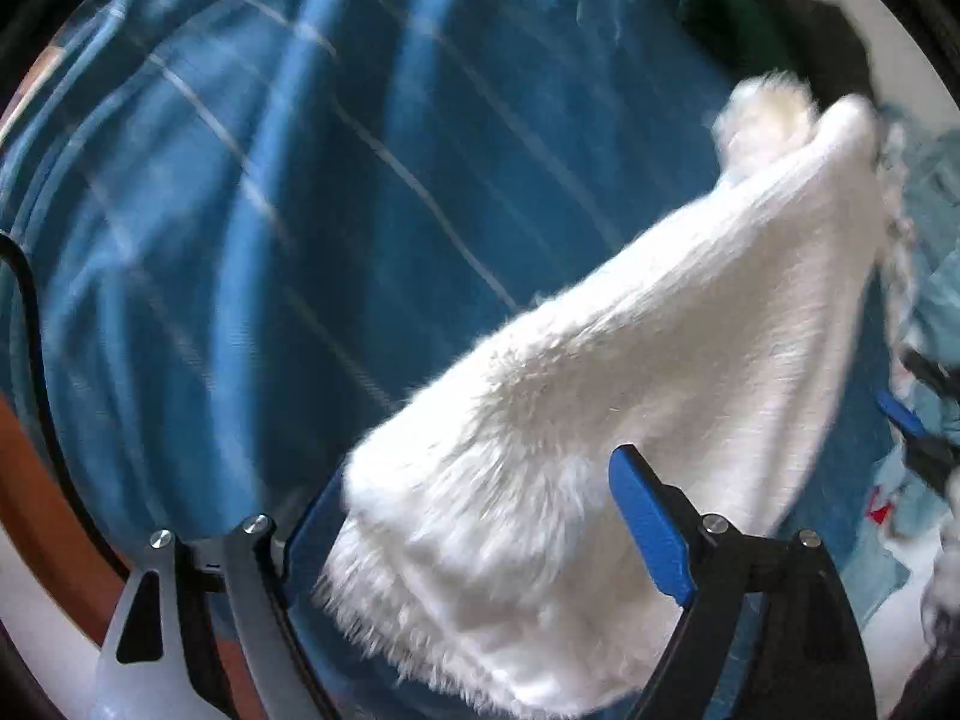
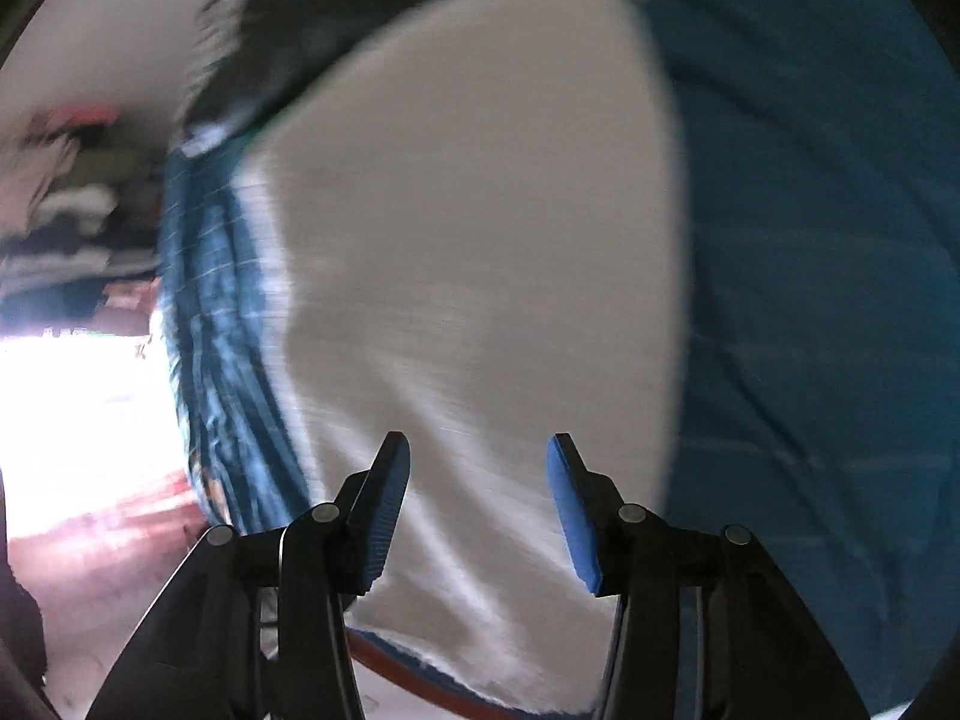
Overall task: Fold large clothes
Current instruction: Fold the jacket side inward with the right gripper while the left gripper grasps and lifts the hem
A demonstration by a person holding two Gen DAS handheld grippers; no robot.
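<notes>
White fluffy garment (image 1: 600,420) is lying folded on the blue striped cloth (image 1: 300,240), wide bare room stretching left, while left gripper (image 1: 480,540) is spreading over its near edge and right gripper (image 2: 477,510) is hovering spread, pinching nothing.

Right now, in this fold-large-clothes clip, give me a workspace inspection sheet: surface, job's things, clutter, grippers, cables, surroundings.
Surface: blue cover with thin pale stripes, creased, spread under everything.
Job's things: white fluffy garment lying across the cover; in the right wrist view it fills the middle, blurred.
Clutter: green cloth and dark fabric at the far edge; pale blue garment beside the white one.
Grippers: left gripper jaws apart, the white garment between them, pads not seen pressing; right gripper jaws apart over the white garment, not gripping.
Cables: black cable along the left edge of the left wrist view.
Surroundings: blurred; bright glare low left in the right wrist view.
</notes>
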